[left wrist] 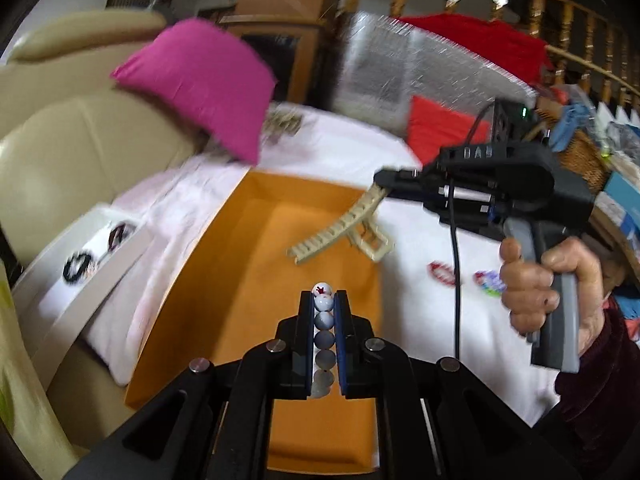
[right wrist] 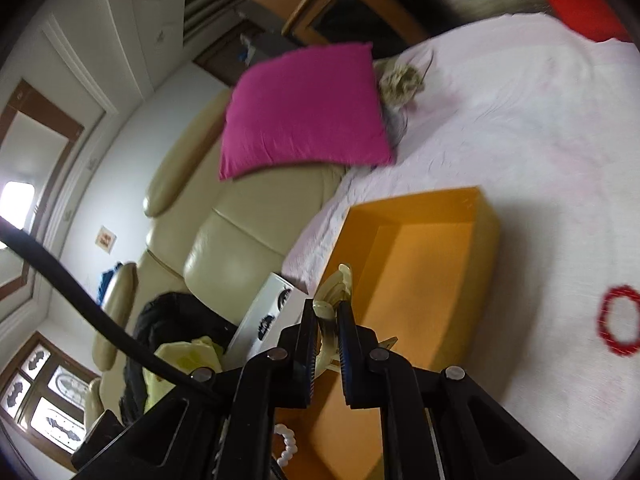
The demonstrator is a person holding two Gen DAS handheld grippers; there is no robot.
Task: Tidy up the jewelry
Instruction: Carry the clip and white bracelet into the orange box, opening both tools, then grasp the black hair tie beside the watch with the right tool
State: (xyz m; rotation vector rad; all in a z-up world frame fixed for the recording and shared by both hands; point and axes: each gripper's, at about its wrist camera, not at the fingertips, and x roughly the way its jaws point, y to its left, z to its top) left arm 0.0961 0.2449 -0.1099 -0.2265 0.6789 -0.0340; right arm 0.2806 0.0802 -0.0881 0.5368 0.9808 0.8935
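A: Left wrist view, item one?

B: Bead bracelet (left wrist: 323, 322), pinched lengthwise between my left gripper (left wrist: 324, 300) fingers, over the orange box (left wrist: 256, 264). Hard round beads, light, slippery; I judge a grip across two beads is safest.

A: At two o'clock?

B: Right gripper (left wrist: 382, 188), clamped on the beige hair claw (left wrist: 340, 228), dangling above the box.

A: Right wrist view?

B: Same claw (right wrist: 330, 308), fingers nearly closed on it, box at one o'clock. Stiff, light plastic; teeth probably brittle, so hold the spine.

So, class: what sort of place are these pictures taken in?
Most likely a home living room: a cream sofa with a pink cushion, a wooden railing, and a cloth-covered table.
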